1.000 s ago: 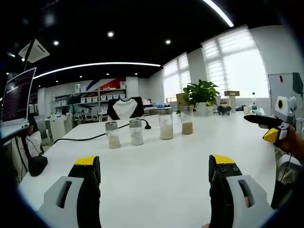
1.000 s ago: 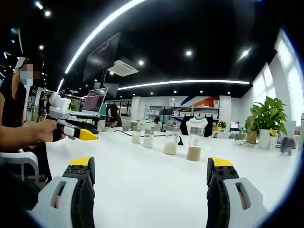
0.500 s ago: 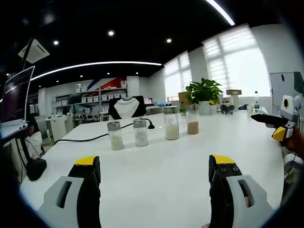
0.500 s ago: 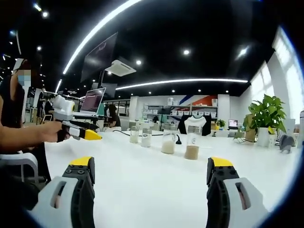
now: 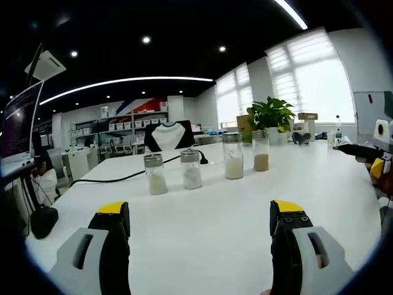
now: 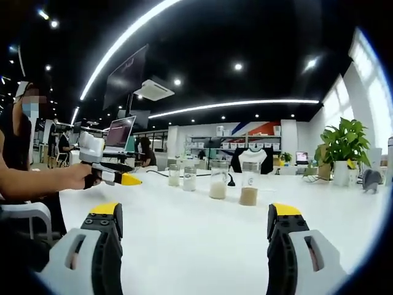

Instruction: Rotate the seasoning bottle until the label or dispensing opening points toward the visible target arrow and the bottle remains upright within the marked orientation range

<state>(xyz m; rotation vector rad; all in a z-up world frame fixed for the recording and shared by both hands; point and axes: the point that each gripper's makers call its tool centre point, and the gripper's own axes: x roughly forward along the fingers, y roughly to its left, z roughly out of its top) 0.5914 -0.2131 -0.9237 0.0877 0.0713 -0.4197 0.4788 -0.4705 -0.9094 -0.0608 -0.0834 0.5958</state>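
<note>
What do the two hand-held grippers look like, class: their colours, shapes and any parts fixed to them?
Each gripper has two chunky light-grey jaws with black inner faces, a slot in each, and yellow tips: the left gripper and the right gripper. Seen from the side in the other view, each carries a white box on top with a round part, a black body and a yellow tip.
</note>
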